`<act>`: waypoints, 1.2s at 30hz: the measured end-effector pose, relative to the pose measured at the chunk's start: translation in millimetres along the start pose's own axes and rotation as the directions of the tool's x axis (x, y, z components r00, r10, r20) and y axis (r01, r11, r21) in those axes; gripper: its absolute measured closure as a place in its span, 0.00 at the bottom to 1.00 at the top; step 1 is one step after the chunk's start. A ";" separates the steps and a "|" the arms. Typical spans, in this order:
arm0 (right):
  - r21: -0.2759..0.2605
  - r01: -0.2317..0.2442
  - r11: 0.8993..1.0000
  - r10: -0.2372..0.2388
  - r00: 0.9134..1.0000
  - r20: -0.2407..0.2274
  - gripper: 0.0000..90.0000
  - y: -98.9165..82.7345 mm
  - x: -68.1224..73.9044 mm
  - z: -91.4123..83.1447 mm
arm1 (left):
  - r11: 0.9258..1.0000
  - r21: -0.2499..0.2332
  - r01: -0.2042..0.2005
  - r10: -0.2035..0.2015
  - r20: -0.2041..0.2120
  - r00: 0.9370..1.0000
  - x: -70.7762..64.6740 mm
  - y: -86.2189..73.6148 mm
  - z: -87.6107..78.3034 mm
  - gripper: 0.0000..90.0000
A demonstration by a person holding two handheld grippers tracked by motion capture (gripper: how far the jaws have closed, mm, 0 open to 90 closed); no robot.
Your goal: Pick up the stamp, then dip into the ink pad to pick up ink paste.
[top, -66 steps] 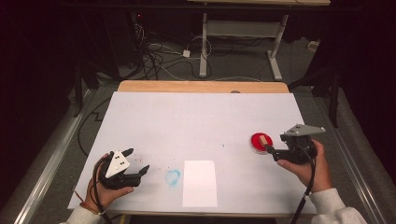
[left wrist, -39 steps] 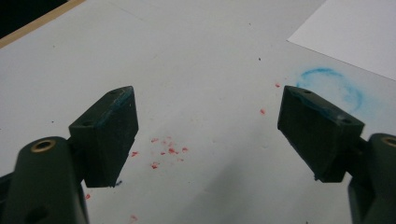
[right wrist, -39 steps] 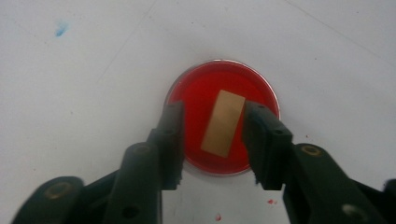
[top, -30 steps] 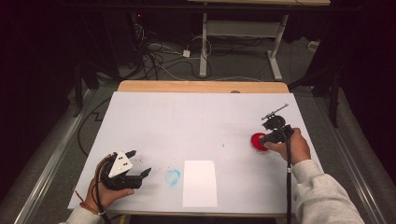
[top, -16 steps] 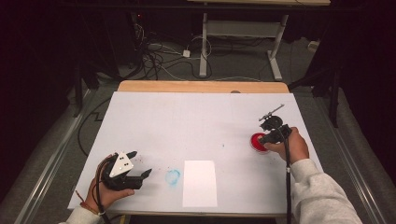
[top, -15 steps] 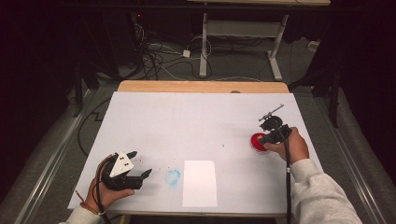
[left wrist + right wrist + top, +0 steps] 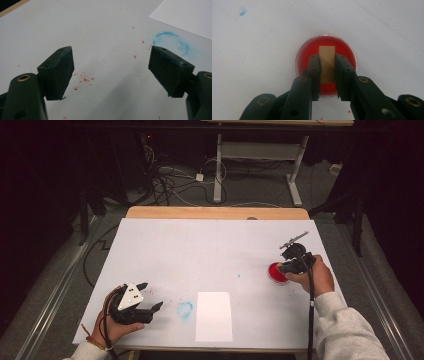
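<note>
Right gripper [image 7: 327, 75] clamped on flat tan wooden block [image 7: 327, 63], its far end over round red paint dish [image 7: 303, 56]; left gripper [image 7: 110, 72] jaws apart, near table's left edge.

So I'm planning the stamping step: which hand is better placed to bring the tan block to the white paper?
Right. The right gripper is shut on the tan block over the red dish; the left gripper is open and holds nothing beside the white paper.

Worktop [image 7: 210, 245] white with a wooden far edge, flecked with red specks [image 7: 83, 80] and a blue ring smear [image 7: 185, 309]; dish [image 7: 303, 53] red; block [image 7: 327, 62] tan; paper sheet [image 7: 214, 316] white; hand-held gripper [image 7: 327, 75] black.
</note>
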State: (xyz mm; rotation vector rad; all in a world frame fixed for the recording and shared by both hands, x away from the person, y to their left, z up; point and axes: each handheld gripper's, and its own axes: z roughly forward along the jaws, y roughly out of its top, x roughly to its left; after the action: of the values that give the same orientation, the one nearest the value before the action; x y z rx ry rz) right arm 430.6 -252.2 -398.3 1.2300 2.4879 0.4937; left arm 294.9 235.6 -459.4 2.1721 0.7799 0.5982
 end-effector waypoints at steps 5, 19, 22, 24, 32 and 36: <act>-0.053 0.003 0.999 -0.004 1.000 -0.004 0.85 0.1 -4.7 -18.4 | 1.000 -0.007 0.007 -0.007 0.006 1.000 2.2 -0.3 2.4 0.22; -0.087 0.029 0.996 -0.030 0.999 -0.012 0.85 4.4 -3.3 -38.4 | 1.000 -0.013 0.008 -0.008 0.007 1.000 4.7 -1.7 0.5 0.21; -0.088 0.040 0.995 -0.040 0.999 0.000 0.85 6.1 -1.8 -39.2 | 1.000 -0.015 0.012 -0.011 0.006 1.000 4.7 -1.8 0.5 0.21; -0.087 0.044 0.995 -0.044 0.999 -0.001 0.85 7.2 -0.6 -38.8 | 1.000 -0.013 0.009 -0.009 0.006 1.000 4.2 -2.4 0.3 0.21; -0.071 0.044 0.996 -0.044 0.999 0.000 0.85 7.1 -3.6 -34.7 | 1.000 0.004 0.005 -0.005 0.006 1.000 3.2 -4.0 -0.8 0.19; -0.067 0.054 0.996 -0.055 0.998 -0.009 0.85 7.3 -2.2 -35.1 | 1.000 -0.003 0.005 -0.005 0.004 1.000 3.4 -2.0 -0.8 0.20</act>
State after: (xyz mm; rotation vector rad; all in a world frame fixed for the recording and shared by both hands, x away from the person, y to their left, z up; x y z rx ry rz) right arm 421.9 -255.5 -363.7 1.1342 2.4858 0.5660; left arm 296.1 239.5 -459.8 2.1673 0.7816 0.5923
